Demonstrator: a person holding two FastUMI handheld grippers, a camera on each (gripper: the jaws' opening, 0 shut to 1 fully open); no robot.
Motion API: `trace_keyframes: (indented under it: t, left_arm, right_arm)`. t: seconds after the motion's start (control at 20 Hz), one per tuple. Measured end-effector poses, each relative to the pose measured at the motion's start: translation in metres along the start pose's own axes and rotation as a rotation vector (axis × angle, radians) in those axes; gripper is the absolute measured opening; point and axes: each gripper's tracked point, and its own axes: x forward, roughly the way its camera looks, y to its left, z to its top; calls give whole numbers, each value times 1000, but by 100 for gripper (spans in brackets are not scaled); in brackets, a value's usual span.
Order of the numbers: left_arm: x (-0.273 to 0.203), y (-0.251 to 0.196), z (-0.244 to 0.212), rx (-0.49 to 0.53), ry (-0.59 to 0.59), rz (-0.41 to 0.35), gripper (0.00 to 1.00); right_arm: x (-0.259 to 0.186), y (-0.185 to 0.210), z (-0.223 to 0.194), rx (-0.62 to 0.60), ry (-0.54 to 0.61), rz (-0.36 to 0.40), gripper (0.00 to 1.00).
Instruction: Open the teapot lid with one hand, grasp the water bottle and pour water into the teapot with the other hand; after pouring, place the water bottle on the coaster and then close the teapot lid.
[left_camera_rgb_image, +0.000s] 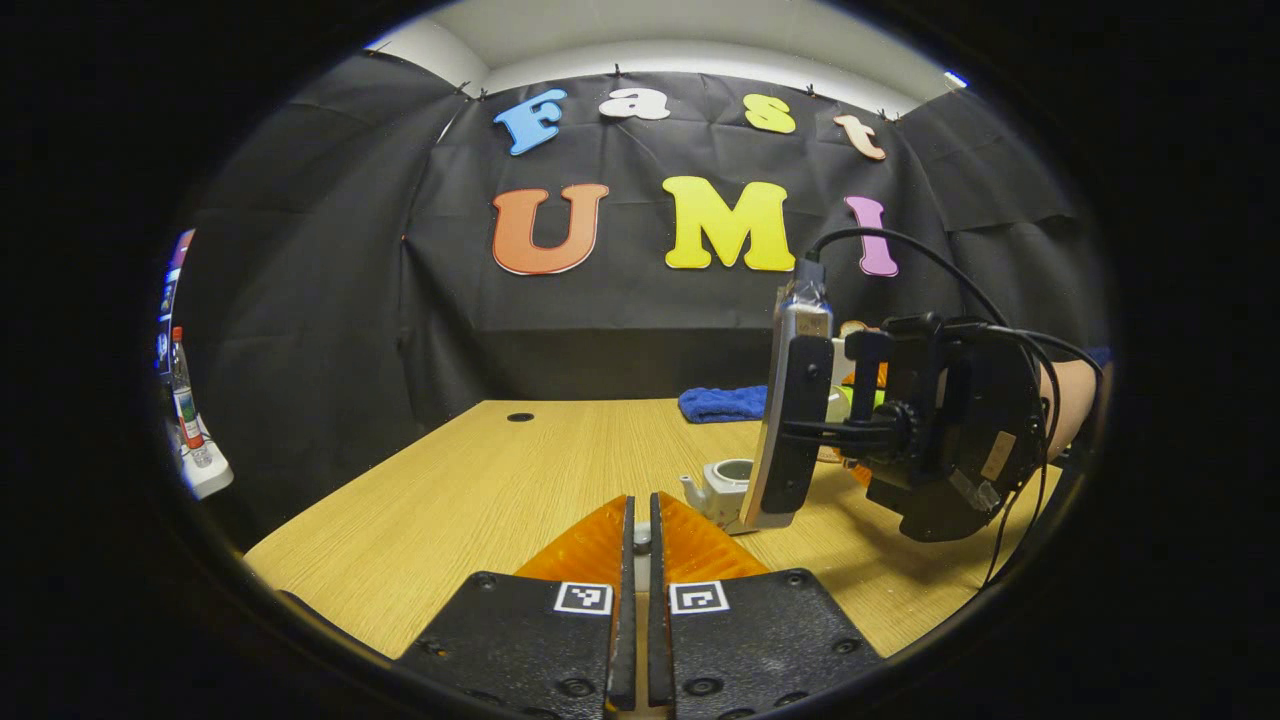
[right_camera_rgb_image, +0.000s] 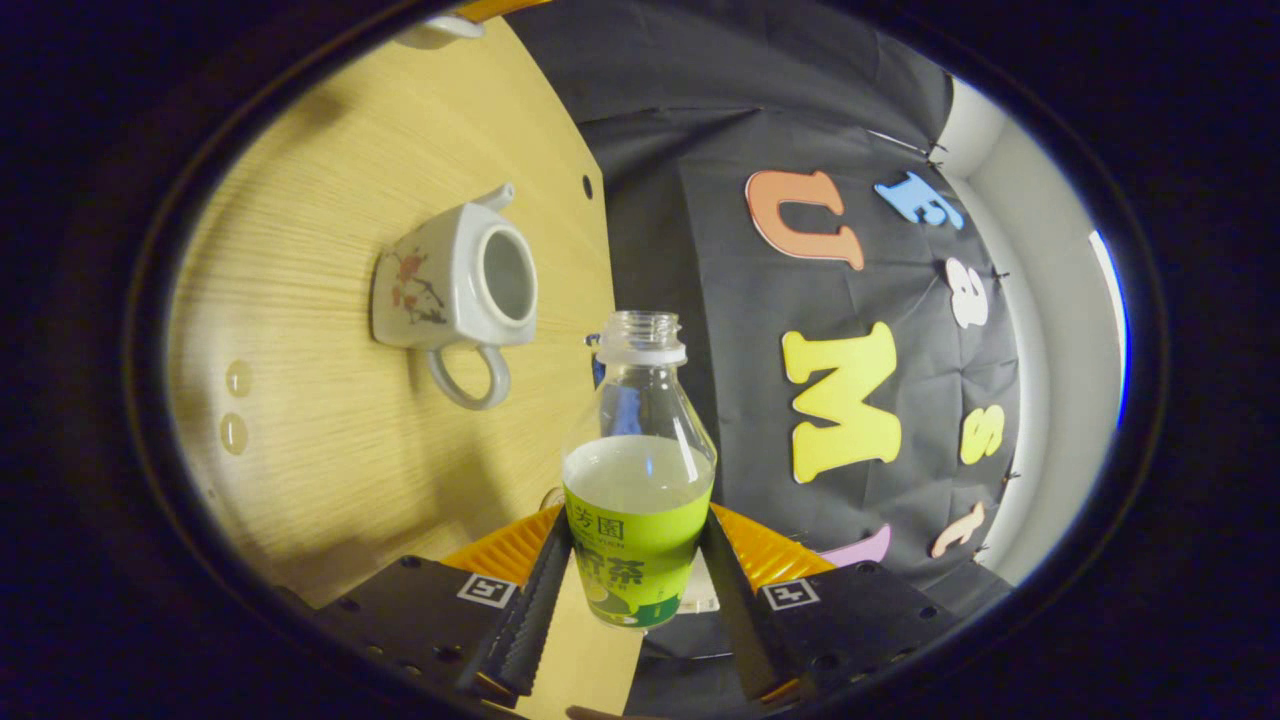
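In the right gripper view, the right gripper (right_camera_rgb_image: 628, 585) clamps both fingers on the green-labelled lower body of the water bottle (right_camera_rgb_image: 638, 480), which rises toward twelve o'clock from the fingers, uncapped and partly filled. The teapot (right_camera_rgb_image: 455, 285) sits on the wooden table (right_camera_rgb_image: 300, 450) at about ten o'clock from the bottle's mouth, well apart from it, its round opening uncovered and its handle toward six o'clock. Two water drops (right_camera_rgb_image: 237, 405) lie on the table at nine o'clock.

In the left gripper view, the left gripper (left_camera_rgb_image: 640, 610) has its fingers drawn nearly together, with something small and pale caught between them; what it is cannot be told. The teapot (left_camera_rgb_image: 722, 487) stands at about one o'clock from these fingertips, partly behind the other gripper's body. A blue cloth (left_camera_rgb_image: 722, 403) lies farther back.
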Motion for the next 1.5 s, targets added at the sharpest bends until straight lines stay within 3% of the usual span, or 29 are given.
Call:
trace_keyframes:
  t: [0.3,0.8,1.1,1.15,1.5]
  left_arm:
    - [1,3,-6,-14,8,0,7]
    - [-2,5,-10,-20,0,-8,7]
    - [-3,5,-8,-23,-7,-9,7]
    - [-3,6,-7,-22,-11,-9,7]
    - [-4,3,-2,-19,-29,-16,7]
  right_arm:
    - [3,1,13,-137,-35,-25,74]
    - [6,-8,25,-359,-71,-135,75]
    - [4,-21,29,-433,-89,-182,71]
    - [6,-24,28,-442,-86,-195,76]
    - [9,-41,32,-523,-89,-274,76]
